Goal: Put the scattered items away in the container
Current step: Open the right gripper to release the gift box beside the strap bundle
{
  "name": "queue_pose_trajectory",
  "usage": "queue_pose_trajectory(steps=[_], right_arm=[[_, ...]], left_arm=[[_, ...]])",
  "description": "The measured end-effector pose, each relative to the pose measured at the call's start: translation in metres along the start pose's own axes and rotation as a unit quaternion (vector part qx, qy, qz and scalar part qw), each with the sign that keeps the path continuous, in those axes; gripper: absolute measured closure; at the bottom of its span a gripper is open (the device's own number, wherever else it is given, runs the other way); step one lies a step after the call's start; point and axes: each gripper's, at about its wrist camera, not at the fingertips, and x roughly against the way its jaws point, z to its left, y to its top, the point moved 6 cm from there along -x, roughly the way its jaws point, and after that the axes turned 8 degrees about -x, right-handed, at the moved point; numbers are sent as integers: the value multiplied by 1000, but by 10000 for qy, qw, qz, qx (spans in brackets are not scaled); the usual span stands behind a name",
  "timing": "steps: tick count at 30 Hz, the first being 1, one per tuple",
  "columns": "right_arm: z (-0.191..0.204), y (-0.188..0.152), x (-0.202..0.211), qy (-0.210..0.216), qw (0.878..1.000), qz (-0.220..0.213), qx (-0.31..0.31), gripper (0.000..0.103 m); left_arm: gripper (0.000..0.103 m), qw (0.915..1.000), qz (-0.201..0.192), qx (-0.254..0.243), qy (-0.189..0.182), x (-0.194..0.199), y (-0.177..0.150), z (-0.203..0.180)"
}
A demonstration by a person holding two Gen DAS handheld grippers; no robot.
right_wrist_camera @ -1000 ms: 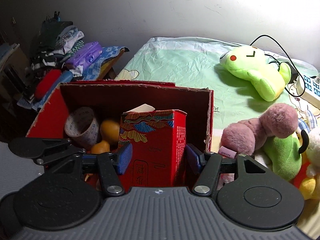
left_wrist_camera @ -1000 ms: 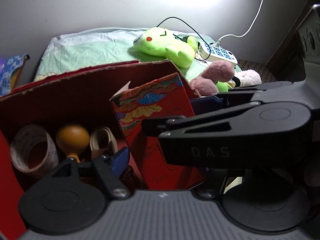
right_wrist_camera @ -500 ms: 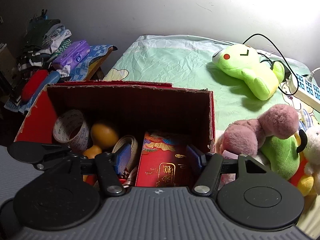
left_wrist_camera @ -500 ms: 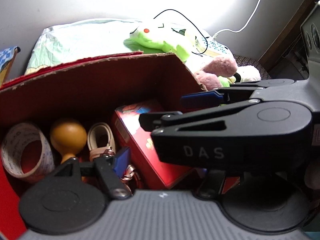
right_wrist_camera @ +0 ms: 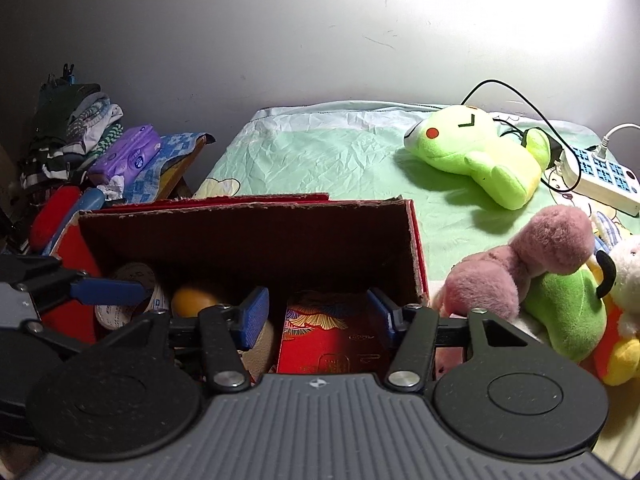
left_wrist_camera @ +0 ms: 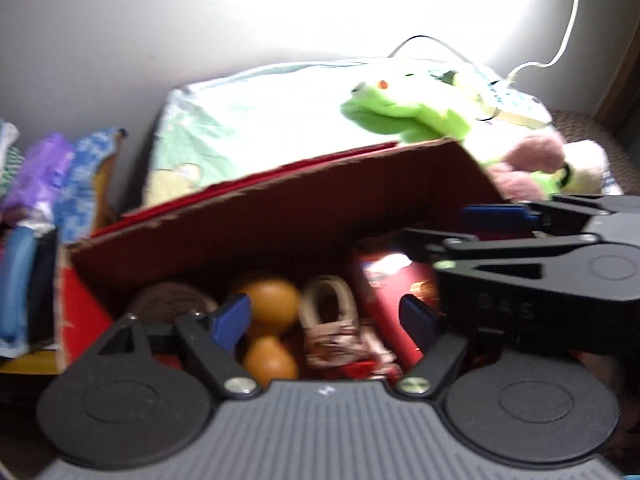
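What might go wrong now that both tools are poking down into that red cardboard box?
The two tools crowd one corner: the left tool reaches in right beside the right tool, so they could knock together.

The right tool's pads flank the red packet closely; pulling out could drag it back up.

The pink plush leans at the container wall, so lifting out carelessly could snag it or nudge the box.

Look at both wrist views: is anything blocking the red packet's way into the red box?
Nothing visible does. The red packet already lies inside the red box, between the open right gripper fingers, beside the orange wooden piece.
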Motion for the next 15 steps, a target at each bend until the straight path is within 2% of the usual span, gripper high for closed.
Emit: queue_pose_trajectory(steps=[7, 15], right_arm=[[12, -7, -3, 39, 10000, 66, -3, 44], [10, -11, -3, -252, 9996, -136, 73, 48]], left_arm=[[21, 9992, 291, 135, 241, -9, -13, 16], [22, 9976, 525, 294, 333, -25, -18, 17]])
